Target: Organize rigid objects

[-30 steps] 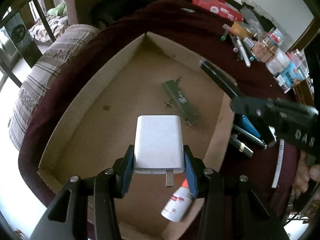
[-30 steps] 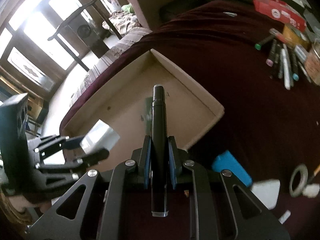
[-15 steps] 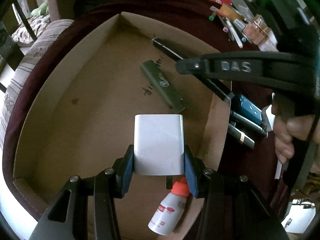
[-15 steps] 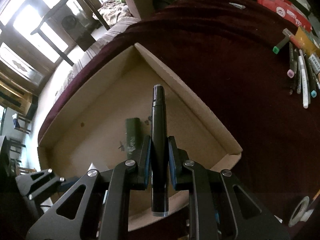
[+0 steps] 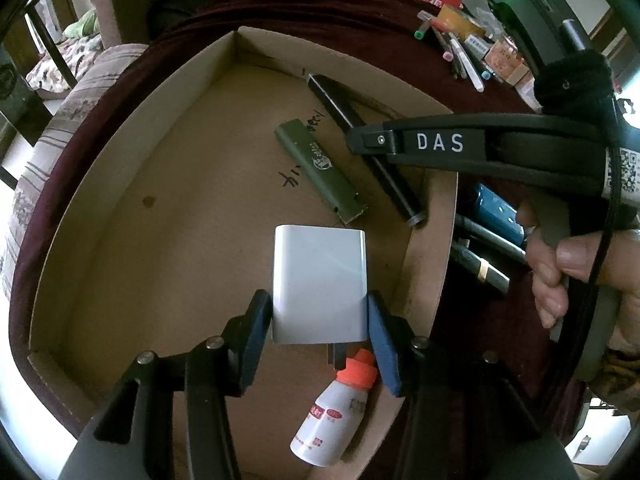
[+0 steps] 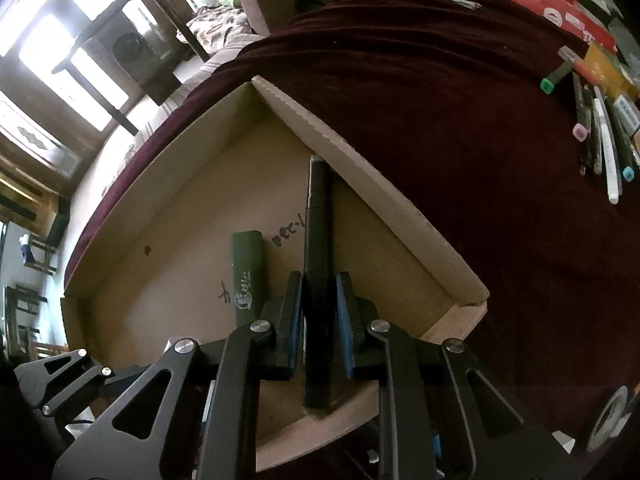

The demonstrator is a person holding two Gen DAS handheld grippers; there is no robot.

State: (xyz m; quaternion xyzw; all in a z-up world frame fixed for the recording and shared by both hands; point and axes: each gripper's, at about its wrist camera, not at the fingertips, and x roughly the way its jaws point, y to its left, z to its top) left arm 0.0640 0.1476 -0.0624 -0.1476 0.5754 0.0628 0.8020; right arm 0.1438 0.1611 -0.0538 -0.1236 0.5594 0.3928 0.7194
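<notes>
Now my left gripper point(image 5: 320, 320) has jaws easing apart around the white charger point(image 5: 319, 285) over the cardboard box point(image 5: 120, 128); my right gripper point(image 6: 318, 312) has jaws parting beside the black pen point(image 6: 318, 216), lying along the box's far wall, near the green lighter point(image 6: 247, 272).
</notes>
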